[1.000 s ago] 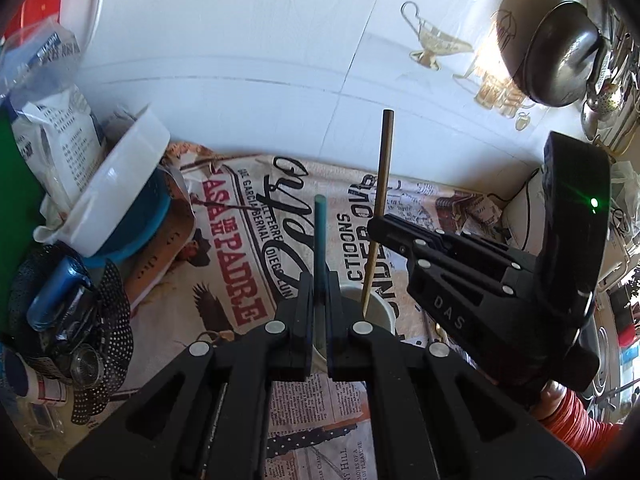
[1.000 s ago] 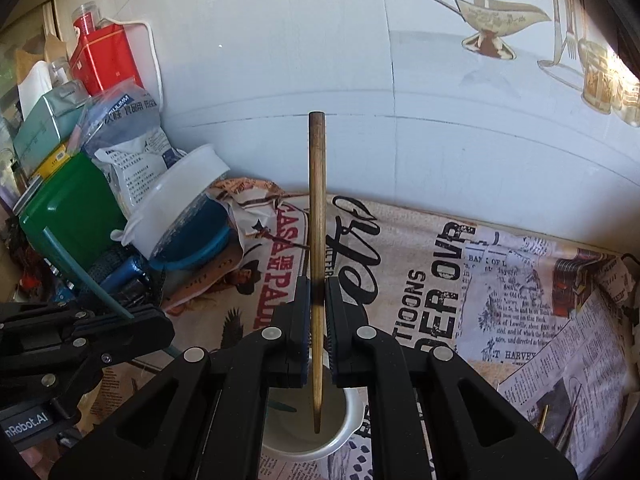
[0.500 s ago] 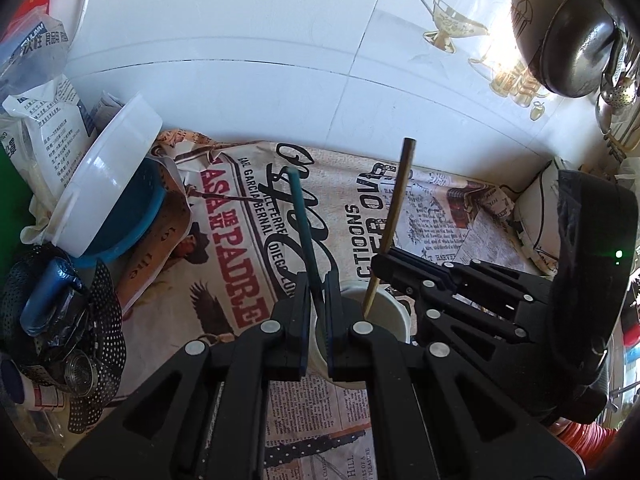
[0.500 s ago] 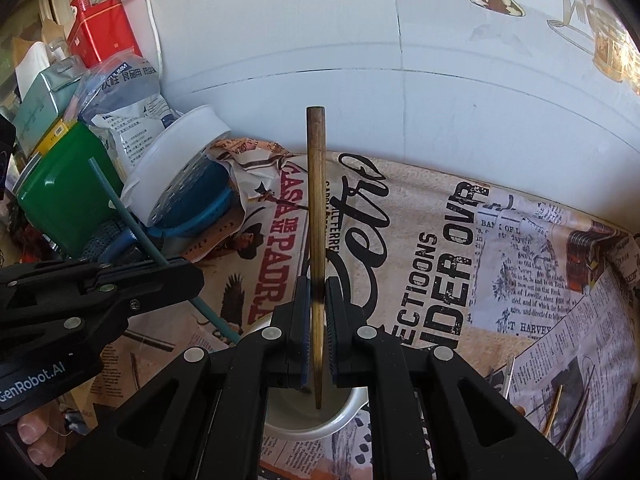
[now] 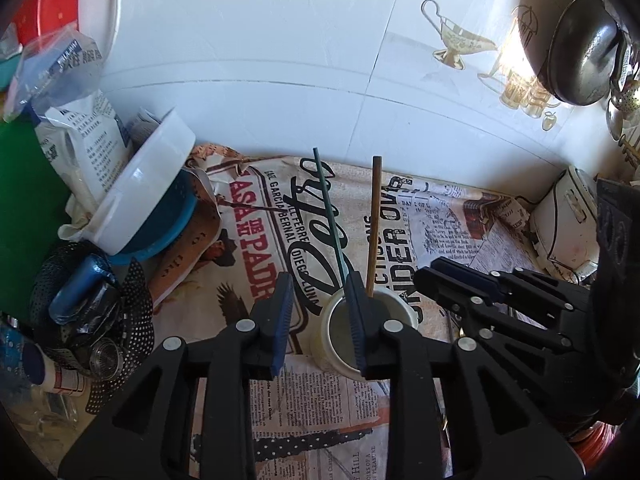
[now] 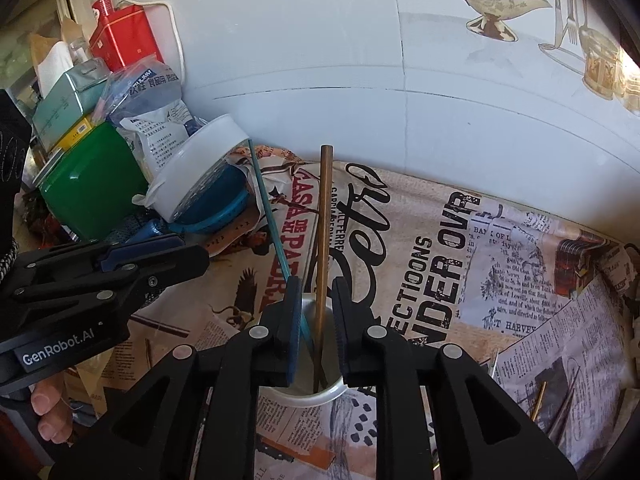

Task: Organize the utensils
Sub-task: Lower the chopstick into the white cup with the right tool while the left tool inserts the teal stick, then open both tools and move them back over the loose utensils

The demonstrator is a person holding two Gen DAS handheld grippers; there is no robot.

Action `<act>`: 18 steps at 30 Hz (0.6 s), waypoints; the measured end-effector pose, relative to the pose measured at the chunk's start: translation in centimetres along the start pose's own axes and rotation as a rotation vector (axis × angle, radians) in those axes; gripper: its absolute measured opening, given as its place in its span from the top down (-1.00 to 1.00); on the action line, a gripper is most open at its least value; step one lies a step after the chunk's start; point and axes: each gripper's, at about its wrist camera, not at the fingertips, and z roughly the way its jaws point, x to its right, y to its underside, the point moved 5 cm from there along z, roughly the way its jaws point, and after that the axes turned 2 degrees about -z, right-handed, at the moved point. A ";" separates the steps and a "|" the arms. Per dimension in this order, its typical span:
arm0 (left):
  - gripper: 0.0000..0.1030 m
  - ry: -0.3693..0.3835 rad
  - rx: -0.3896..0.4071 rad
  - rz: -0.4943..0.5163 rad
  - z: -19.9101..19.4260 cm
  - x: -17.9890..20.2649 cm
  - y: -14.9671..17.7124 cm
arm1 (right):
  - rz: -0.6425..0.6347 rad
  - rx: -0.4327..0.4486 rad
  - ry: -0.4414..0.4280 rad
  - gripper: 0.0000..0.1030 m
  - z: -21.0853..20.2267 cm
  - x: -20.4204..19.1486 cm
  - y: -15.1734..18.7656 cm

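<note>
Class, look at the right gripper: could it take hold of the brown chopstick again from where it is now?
Probably yes. The brown chopstick stands in the cup directly between the right gripper fingers, whose jaws are opening; nothing blocks it.

Left of the cup [image 5: 362, 336] clutter piles against the wall; right of it the newspaper-print cloth [image 6: 520, 280] lies open

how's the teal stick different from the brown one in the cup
The teal stick is thinner and leans well to the left; the brown stick is thicker and stands nearly upright. Teal looks plastic, brown looks like wood. Both stand with their lower ends in the white cup.
</note>
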 end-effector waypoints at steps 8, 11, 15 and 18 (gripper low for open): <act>0.24 -0.020 0.074 0.041 -3.2 3.0 0.4 | -0.024 0.058 0.018 0.58 -4.6 0.7 0.3; 0.19 -0.013 0.090 0.046 -3.9 4.6 0.8 | -0.024 0.082 0.027 0.43 -6.4 1.4 0.6; 0.11 0.000 0.097 0.054 -4.5 6.8 1.3 | -0.030 0.111 0.046 0.23 -8.8 2.7 1.4; -0.01 0.004 0.099 0.063 -4.4 8.5 1.8 | -0.016 0.129 0.070 0.12 -10.5 3.9 2.0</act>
